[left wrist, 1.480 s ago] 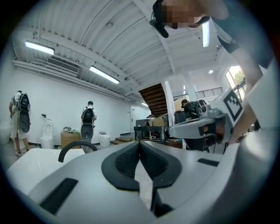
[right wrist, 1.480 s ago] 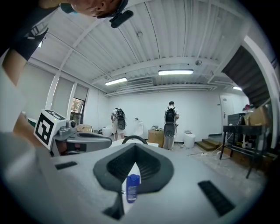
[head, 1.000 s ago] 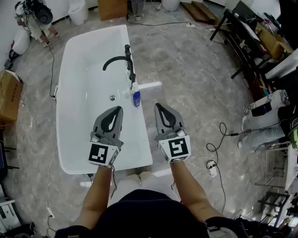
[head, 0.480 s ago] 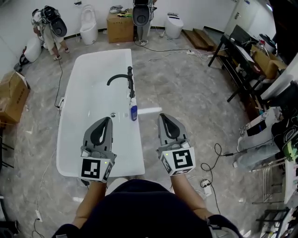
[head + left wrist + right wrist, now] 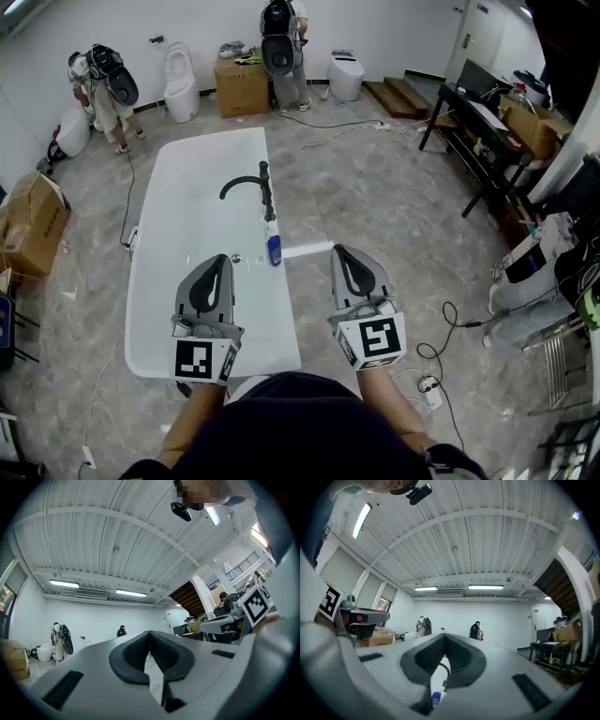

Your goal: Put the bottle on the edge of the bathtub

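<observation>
A small blue bottle with a white cap (image 5: 274, 249) stands upright on the right rim of the white bathtub (image 5: 284, 323), just in front of the black faucet (image 5: 255, 184). My left gripper (image 5: 217, 259) hovers over the tub's near end, jaws shut and empty. The right gripper (image 5: 341, 250) hangs over the floor beside the rim, right of the bottle, also shut with nothing in it. In the left gripper view the jaws (image 5: 150, 633) meet against the far wall. In the right gripper view the bottle (image 5: 436, 697) shows low, beyond the closed jaws (image 5: 444, 635).
A white pipe (image 5: 307, 248) lies on the floor by the tub. Cardboard boxes (image 5: 33, 217) sit at the left, a black desk (image 5: 478, 122) at the right, cables and a power strip (image 5: 431, 349) near my right side. People and toilets (image 5: 181, 89) are at the far wall.
Both grippers have risen and drawn back toward me, staying shut. The head view has tipped up and shows more of the far room. The bottle has stayed on the rim.
</observation>
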`<state>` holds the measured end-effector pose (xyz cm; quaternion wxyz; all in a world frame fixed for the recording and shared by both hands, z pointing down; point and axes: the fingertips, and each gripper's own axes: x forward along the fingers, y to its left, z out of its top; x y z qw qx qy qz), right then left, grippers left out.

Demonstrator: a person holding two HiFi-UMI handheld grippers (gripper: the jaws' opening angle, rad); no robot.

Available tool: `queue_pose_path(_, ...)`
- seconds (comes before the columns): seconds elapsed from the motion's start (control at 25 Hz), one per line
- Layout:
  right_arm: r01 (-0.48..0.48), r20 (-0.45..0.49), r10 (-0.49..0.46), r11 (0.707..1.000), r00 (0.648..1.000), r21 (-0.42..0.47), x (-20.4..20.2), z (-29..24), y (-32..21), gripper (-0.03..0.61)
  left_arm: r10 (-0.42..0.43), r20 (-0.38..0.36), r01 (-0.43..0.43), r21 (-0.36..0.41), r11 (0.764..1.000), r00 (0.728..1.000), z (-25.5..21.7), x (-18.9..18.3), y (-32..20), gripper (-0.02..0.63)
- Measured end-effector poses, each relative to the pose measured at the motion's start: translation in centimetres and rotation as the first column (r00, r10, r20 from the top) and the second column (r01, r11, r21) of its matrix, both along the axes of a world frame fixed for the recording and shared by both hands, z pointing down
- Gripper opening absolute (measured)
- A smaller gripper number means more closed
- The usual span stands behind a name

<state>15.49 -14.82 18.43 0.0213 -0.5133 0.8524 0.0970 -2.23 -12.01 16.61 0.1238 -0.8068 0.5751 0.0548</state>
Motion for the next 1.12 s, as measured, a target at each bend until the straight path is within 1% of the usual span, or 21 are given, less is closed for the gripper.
queue_pose_path(0.16,0.007,-0.017,-0.007,1.000,1.000,0.000,0.7,0.2,0.1,0.000,0.010,-0.006,-0.010,0.003,1.000,1.000,0.0,1.0,0.0,0.002)
queue_pose_path(0.24,0.008,-0.005,-0.008,1.000,1.000,-0.003,0.8,0.6,0.2,0.000,0.012,-0.004,-0.012,0.002,1.000,1.000,0.4,1.4,0.1,0.002)
queue_pose_path(0.32,0.012,0.003,-0.012,1.000,1.000,-0.009,0.5,1.0,0.1,0.000,0.013,-0.001,-0.013,-0.005,1.000,1.000,0.7,1.3,0.2,0.002)
queue_pose_path(0.44,0.029,-0.016,-0.029,0.999,0.999,-0.019,-0.2,1.3,0.1,0.000,0.006,-0.001,-0.006,-0.018,1.000,1.000,1.1,0.8,0.2,0.002)
queue_pose_path(0.52,0.031,-0.005,-0.031,0.999,0.999,-0.023,-0.2,1.4,-0.1,0.000,0.006,0.003,-0.006,-0.024,1.000,1.000,1.2,0.8,0.0,0.002)
queue_pose_path(0.72,0.031,0.002,-0.031,0.999,1.000,-0.029,-0.2,1.5,-0.6,0.000,0.017,0.014,-0.017,-0.031,0.999,1.000,1.6,1.1,-0.5,0.002)
queue_pose_path(0.84,0.045,-0.007,-0.046,0.999,0.999,-0.030,-0.4,1.6,-0.5,0.000,0.020,0.013,-0.020,-0.034,0.999,1.000,1.7,1.3,-0.6,0.002)
queue_pose_path(0.96,0.060,0.016,-0.060,0.998,0.998,-0.036,-0.1,1.8,-0.5,0.000,0.021,0.013,-0.020,-0.031,0.999,1.000,1.8,1.8,-0.2,0.002)
queue_pose_path(1.12,0.077,0.012,-0.076,0.997,0.997,-0.032,-0.9,1.6,-0.7,0.000,0.017,0.014,-0.017,-0.034,0.999,1.000,1.8,1.3,-0.2,0.002)
